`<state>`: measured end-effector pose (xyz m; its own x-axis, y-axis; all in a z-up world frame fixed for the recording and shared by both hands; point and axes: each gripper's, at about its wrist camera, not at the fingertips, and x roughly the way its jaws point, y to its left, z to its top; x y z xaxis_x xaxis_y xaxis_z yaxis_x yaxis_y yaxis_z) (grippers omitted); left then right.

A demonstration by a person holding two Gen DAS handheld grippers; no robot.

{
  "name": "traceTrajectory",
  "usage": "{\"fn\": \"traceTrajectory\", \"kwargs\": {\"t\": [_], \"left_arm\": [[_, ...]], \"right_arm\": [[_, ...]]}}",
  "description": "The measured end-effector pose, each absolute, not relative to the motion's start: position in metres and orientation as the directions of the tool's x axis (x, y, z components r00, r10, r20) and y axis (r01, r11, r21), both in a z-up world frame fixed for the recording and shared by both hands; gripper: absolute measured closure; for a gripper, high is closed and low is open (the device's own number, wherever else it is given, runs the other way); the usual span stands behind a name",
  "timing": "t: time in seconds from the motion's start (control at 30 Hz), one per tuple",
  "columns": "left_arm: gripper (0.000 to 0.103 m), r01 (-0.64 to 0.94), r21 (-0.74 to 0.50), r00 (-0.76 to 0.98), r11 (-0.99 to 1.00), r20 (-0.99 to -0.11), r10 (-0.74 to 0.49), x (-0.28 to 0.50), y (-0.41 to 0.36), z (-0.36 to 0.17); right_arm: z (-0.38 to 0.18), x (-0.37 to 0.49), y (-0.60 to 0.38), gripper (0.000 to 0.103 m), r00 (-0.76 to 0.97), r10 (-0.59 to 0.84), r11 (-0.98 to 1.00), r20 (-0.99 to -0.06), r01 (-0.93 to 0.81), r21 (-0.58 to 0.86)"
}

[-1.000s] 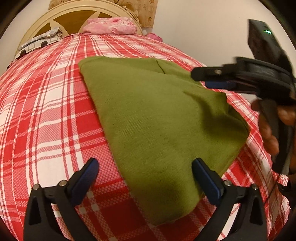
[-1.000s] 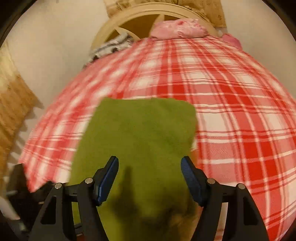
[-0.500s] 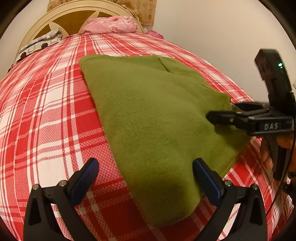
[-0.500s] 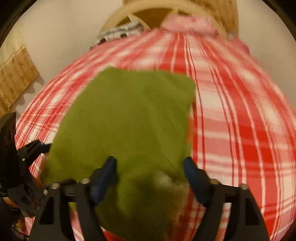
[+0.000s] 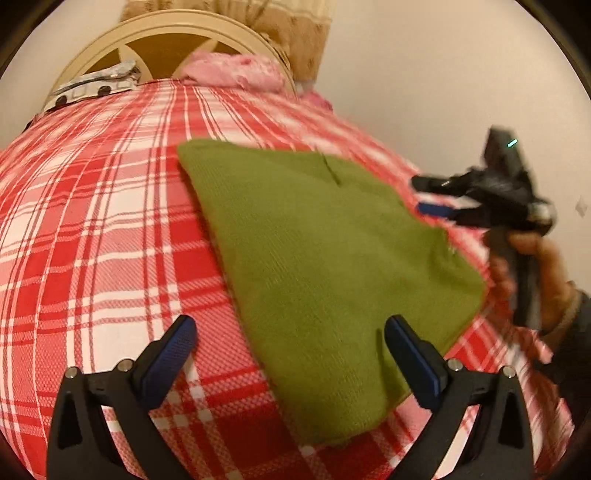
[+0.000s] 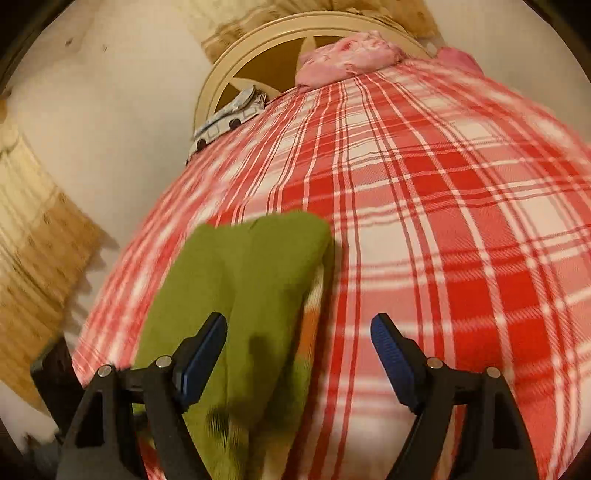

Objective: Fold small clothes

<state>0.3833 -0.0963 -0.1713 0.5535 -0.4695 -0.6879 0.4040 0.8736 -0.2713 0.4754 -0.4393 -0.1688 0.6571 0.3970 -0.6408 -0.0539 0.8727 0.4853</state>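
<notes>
A folded olive-green garment lies flat on the red-and-white plaid bed cover. My left gripper is open and empty, hovering over the garment's near edge. My right gripper is open and empty above the garment's right edge; an orange and white patch shows under that edge. The right gripper also shows in the left wrist view, held in a hand, just off the garment's far right side.
A pink cloth and a grey-and-white patterned cloth lie at the head of the bed against the cream headboard. A wall is to the right. A tan woven curtain hangs left of the bed.
The right gripper has lifted off the green garment and swung rightward over the plaid cover. The left gripper has pulled back slightly; the garment now looks farther away.
</notes>
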Motion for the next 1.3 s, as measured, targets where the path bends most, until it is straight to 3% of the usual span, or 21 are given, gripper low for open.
{"fn": "traceTrajectory", "kwargs": {"t": [0.07, 0.2, 0.33, 0.47, 0.67, 0.73, 0.8, 1.0, 1.07, 1.13, 1.2, 1.3], "left_arm": [[0.0, 0.393, -0.281, 0.535, 0.876, -0.704, -0.466, 0.389, -0.097, -0.174], [0.001, 0.402, -0.318, 0.479, 0.859, -0.726, -0.493, 0.402, -0.106, -0.179], [0.003, 0.425, -0.349, 0.434, 0.835, -0.731, -0.526, 0.408, -0.114, -0.183], [0.004, 0.439, -0.366, 0.423, 0.821, -0.721, -0.548, 0.408, -0.12, -0.185], [0.021, 0.436, -0.374, 0.43, 0.819, -0.713, -0.554, 0.414, -0.123, -0.186], [0.031, 0.443, -0.377, 0.433, 0.813, -0.704, -0.562, 0.411, -0.12, -0.184], [0.035, 0.443, -0.376, 0.44, 0.814, -0.699, -0.563, 0.41, -0.119, -0.183], [0.027, 0.433, -0.375, 0.41, 0.82, -0.728, -0.55, 0.415, -0.126, -0.188], [0.032, 0.435, -0.375, 0.415, 0.819, -0.723, -0.552, 0.413, -0.125, -0.186], [0.05, 0.44, -0.382, 0.429, 0.813, -0.706, -0.564, 0.409, -0.121, -0.183], [0.059, 0.448, -0.393, 0.443, 0.803, -0.683, -0.581, 0.405, -0.116, -0.179], [0.063, 0.448, -0.378, 0.459, 0.81, -0.681, -0.571, 0.402, -0.116, -0.174]], "right_arm": [[-0.175, 0.496, -0.442, 0.022, 0.647, 0.39, 0.877, -0.656, -0.043, 0.479], [-0.185, 0.522, -0.444, 0.039, 0.621, 0.419, 0.862, -0.663, -0.043, 0.504], [-0.203, 0.542, -0.44, 0.04, 0.581, 0.511, 0.802, -0.633, -0.059, 0.594], [-0.208, 0.549, -0.43, 0.04, 0.573, 0.537, 0.798, -0.619, -0.106, 0.594], [-0.215, 0.553, -0.431, 0.067, 0.571, 0.569, 0.764, -0.592, -0.1, 0.638], [-0.212, 0.551, -0.425, 0.069, 0.57, 0.569, 0.77, -0.593, -0.115, 0.627], [-0.209, 0.549, -0.423, 0.071, 0.572, 0.588, 0.756, -0.572, -0.136, 0.641], [-0.219, 0.555, -0.427, 0.071, 0.563, 0.589, 0.746, -0.58, -0.103, 0.658], [-0.218, 0.552, -0.425, 0.071, 0.571, 0.577, 0.759, -0.584, -0.109, 0.642], [-0.214, 0.548, -0.421, 0.073, 0.587, 0.557, 0.779, -0.588, -0.124, 0.614], [-0.209, 0.542, -0.418, 0.075, 0.603, 0.559, 0.779, -0.569, -0.149, 0.608], [-0.199, 0.533, -0.413, 0.076, 0.616, 0.588, 0.759, -0.525, -0.196, 0.621]]}}
